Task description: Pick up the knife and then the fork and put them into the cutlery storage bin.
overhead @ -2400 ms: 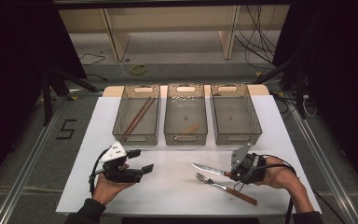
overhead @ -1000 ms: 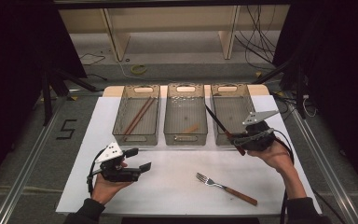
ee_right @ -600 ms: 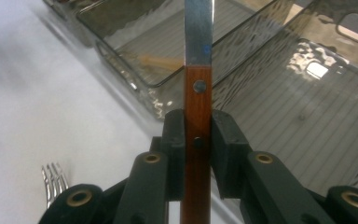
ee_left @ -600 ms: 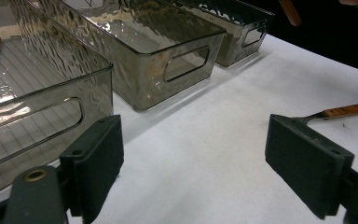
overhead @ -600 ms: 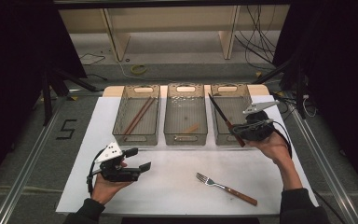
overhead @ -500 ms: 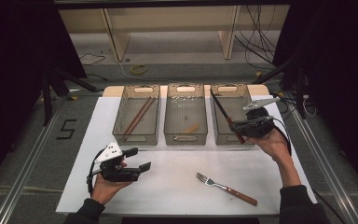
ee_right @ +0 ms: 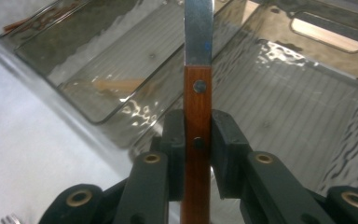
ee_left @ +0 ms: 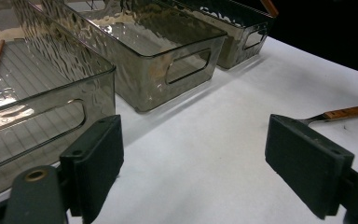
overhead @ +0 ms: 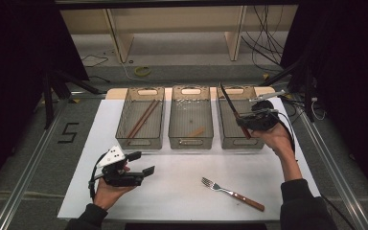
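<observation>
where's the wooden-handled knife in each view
high view: wooden-handled knife up right, clamped in the right gripper over the right smoky plastic bin.
left gripper view: a brown tip at the top edge, perhaps its handle.
right gripper view: centre, upright between the jaws.
shared landmark: middle smoky bin.

Left gripper [overhead: 141, 164] agape, low; right gripper [overhead: 242, 120] clamped, raised.
</observation>
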Tool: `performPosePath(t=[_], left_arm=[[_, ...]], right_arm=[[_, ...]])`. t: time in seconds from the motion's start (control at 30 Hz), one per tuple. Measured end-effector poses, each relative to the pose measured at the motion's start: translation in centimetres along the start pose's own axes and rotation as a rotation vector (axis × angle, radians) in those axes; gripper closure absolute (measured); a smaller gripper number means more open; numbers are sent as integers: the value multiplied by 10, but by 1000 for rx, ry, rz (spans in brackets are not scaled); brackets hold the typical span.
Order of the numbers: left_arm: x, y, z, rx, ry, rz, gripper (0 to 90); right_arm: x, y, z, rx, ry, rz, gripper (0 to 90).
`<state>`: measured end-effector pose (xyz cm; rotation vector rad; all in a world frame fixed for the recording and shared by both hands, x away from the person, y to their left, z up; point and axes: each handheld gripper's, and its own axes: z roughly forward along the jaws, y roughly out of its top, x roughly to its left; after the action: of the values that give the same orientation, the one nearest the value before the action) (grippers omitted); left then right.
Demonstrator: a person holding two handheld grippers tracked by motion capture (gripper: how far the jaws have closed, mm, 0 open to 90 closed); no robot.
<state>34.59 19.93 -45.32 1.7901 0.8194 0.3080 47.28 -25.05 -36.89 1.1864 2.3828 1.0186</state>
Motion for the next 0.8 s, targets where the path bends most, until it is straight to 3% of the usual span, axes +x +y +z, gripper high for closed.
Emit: performPosePath(t=[0.8], left_arm=[[1, 0, -1, -6, 3, -1, 189]], right_arm=[[-17, 11, 23, 45, -72, 100, 773]])
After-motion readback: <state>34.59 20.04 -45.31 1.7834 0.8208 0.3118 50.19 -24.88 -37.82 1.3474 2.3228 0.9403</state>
